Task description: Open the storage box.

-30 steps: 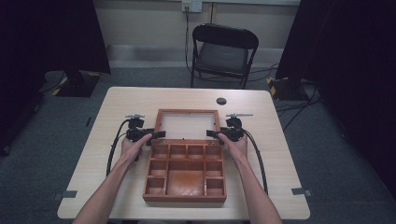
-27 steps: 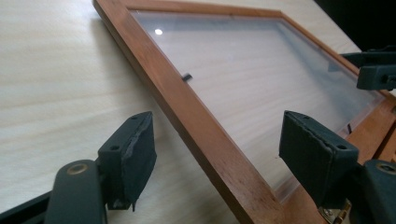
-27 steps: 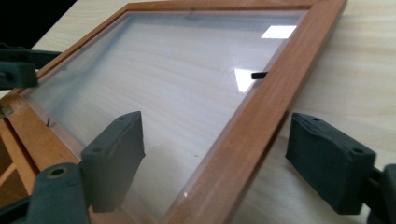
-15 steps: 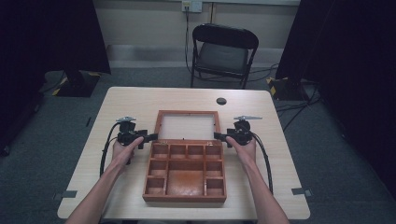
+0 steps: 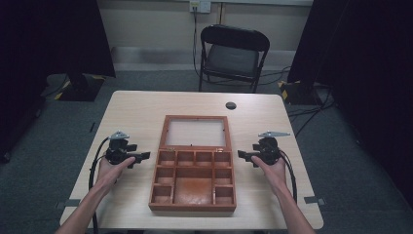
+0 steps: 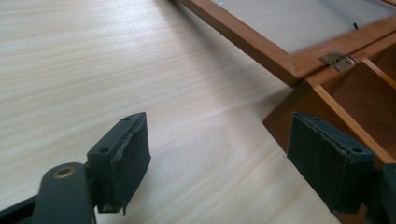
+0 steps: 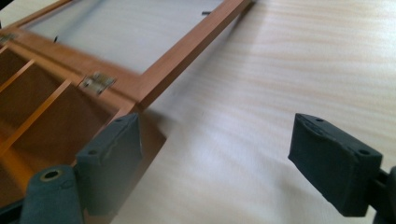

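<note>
**Open box lies between two empty grippers**

The left gripper (image 5: 145,156) and right gripper (image 5: 242,154) gape wide, holding nothing, just off each side of the wooden box (image 5: 193,181) mid-table (image 5: 136,109). Its lid (image 5: 196,132) lies flat behind. A careless jaw could catch a hinge (image 6: 337,60) or shove the box askew.

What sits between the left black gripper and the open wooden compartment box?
Nothing: bare pale tabletop separates the left gripper from the wooden box, seen in the high view.
</note>
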Demonstrator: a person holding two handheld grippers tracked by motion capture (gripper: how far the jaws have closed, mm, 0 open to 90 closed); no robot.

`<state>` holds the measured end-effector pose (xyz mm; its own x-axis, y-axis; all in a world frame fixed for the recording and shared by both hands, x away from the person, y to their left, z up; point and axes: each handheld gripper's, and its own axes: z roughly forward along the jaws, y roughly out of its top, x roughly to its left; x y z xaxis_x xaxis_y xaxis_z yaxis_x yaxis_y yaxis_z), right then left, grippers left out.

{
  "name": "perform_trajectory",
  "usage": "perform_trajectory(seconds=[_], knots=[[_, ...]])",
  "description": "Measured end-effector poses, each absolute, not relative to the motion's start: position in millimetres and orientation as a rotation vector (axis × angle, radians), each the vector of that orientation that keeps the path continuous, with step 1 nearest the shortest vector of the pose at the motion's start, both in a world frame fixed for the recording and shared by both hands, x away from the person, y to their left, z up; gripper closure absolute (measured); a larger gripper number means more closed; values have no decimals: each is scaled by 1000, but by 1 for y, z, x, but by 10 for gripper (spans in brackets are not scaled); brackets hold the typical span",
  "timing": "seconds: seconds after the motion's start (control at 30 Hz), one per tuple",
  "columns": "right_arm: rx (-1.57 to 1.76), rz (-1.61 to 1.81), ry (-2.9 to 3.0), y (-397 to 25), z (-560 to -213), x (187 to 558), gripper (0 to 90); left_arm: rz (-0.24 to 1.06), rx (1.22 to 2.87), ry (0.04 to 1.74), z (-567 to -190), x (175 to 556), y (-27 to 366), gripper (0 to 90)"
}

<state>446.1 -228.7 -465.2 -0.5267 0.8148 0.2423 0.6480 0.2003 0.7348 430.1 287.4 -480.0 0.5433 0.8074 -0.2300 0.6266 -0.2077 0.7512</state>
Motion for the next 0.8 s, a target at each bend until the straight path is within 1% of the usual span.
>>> perform_trajectory(seconds=[0.17,0.27,0.33,0.37,0.4,0.47,0.6,0.67,0.7,0.77,0.8], knots=[[1371,1149,2303,-234,-464,426,162,295,1974,1175,-481,416,292,205],[1392,1122,2292,-239,-468,414,162,275,1970,1179,-484,405,295,205],[1388,1097,2293,-241,-471,405,163,281,2009,1182,-485,399,294,205],[1393,1081,2292,-242,-472,400,175,299,2032,1191,-487,397,294,205],[1407,1023,2287,-245,-474,394,205,293,2036,1198,-488,396,294,208],[1423,992,2288,-249,-478,386,209,327,2048,1214,-491,392,292,210],[1445,912,2248,-259,-488,375,171,444,2061,1217,-495,386,290,211],[1432,899,2200,-263,-491,373,148,517,2076,1175,-500,384,288,178],[1439,903,2172,-263,-493,373,142,519,2055,1177,-502,384,288,142],[1394,901,2125,-261,-499,372,92,520,2060,1177,-502,384,288,137],[1392,908,2121,-261,-500,372,88,520,2061,1178,-502,384,288,134]])
